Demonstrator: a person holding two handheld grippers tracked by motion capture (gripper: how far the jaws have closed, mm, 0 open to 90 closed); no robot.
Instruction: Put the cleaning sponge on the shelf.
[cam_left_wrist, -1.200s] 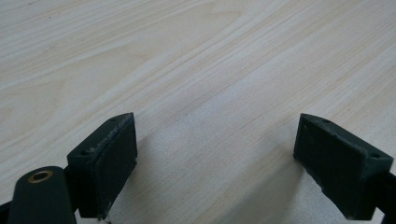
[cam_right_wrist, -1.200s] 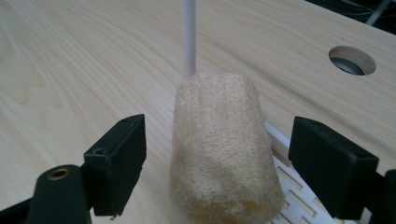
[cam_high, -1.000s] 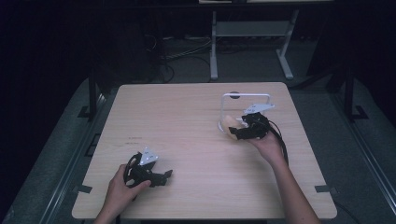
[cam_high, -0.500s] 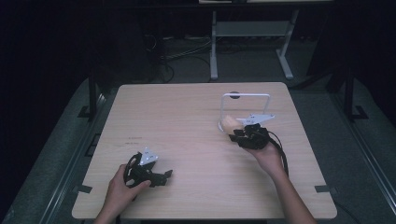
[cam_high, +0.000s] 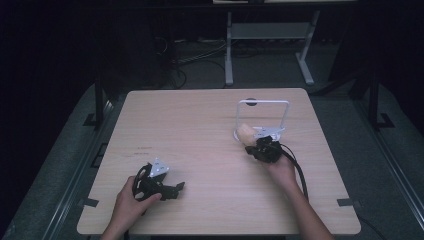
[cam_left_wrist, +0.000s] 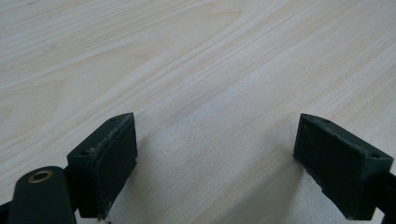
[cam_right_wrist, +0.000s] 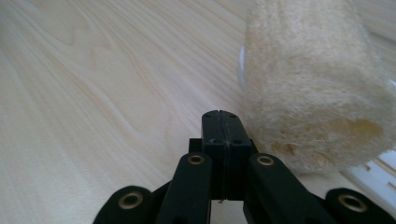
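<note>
While my left side sits idle, the change is all on the right half of the table (cam_high: 200, 115). My right hand (cam_high: 283, 170) has dropped lower and slid nearer to me than a second ago, so the right gripper (cam_high: 256, 148) now sits low over the wood just in front of the white wire rack (cam_high: 263, 104). Its jaws have just been closing and now meet flat, pad against pad, with nothing between them; the right gripper view shows the seam shut tight. The loofah sponge (cam_right_wrist: 313, 84) lies just to one side of those closed tips, resting against the rack's white base (cam_right_wrist: 373, 175); it is outside the jaws, not pinched. From above, the sponge (cam_high: 245, 132) sits at the foot of the rack, close beside the gripper.

Judgement: the jaws clenched on air, so no grasp on the sponge yet. Either this is a nudge with closed tips, or I need to reopen and line up over the sponge before closing again.

Left gripper (cam_high: 172, 189) rests near the front edge of the table, jaws spread wide and empty, bare wood between its pads (cam_left_wrist: 105, 163). No shift there.
</note>
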